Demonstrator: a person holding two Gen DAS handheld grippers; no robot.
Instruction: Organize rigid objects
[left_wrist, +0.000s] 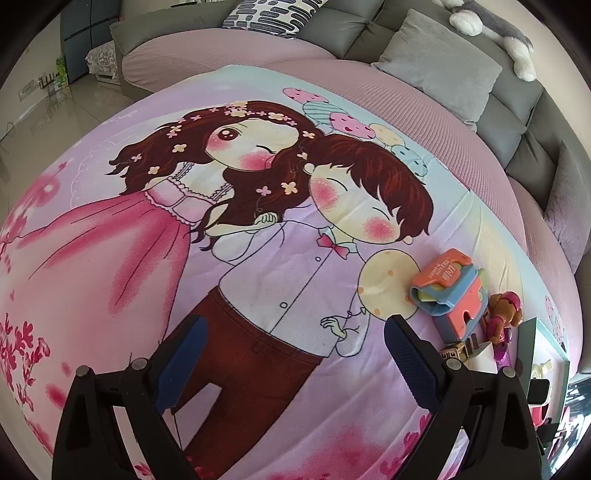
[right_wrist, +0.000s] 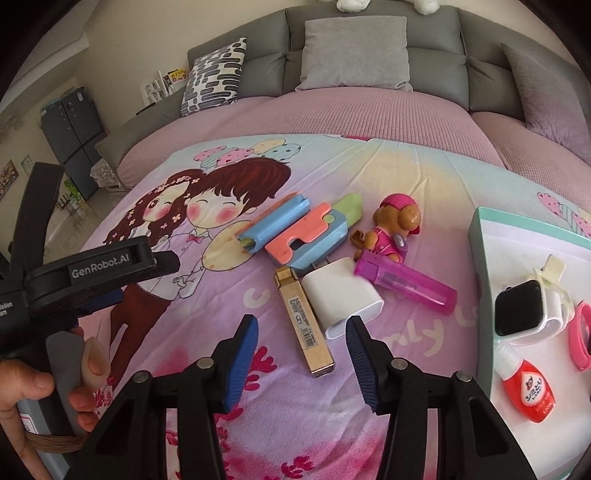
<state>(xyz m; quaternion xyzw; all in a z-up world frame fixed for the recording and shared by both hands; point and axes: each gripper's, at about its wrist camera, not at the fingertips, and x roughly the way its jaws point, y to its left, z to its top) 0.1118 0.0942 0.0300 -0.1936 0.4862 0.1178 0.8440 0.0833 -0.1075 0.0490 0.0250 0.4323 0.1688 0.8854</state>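
We hold the left gripper (left_wrist: 295, 354) over the cartoon bedspread (left_wrist: 258, 280), its jaws spread wide with nothing between them; the printed cloth ahead of it lies bare, with open room to the left and forward. The right gripper (right_wrist: 301, 354) also has its jaws parted and empty, poised just short of the gold tube (right_wrist: 304, 321) and the white charger (right_wrist: 341, 295), which lie touching side by side. Beyond them sit the orange-and-blue plastic toy (right_wrist: 295, 232), the puppy figure (right_wrist: 391, 225) and the purple translucent case (right_wrist: 406, 282), all crowded together near the tray's left edge.

The white tray (right_wrist: 491, 251) stands at the right, its teal rim raised above the bedspread. Inside it rest a smartwatch (right_wrist: 524, 306), a pink ring (right_wrist: 580, 339) and a red bottle (right_wrist: 528, 391) with Japanese lettering too small to read.

The left device (right_wrist: 99, 267), seen from the right wrist, reads "GenRobot.AI". The gold tube carries a barcode label. The orange toy's printed text stays illegible.
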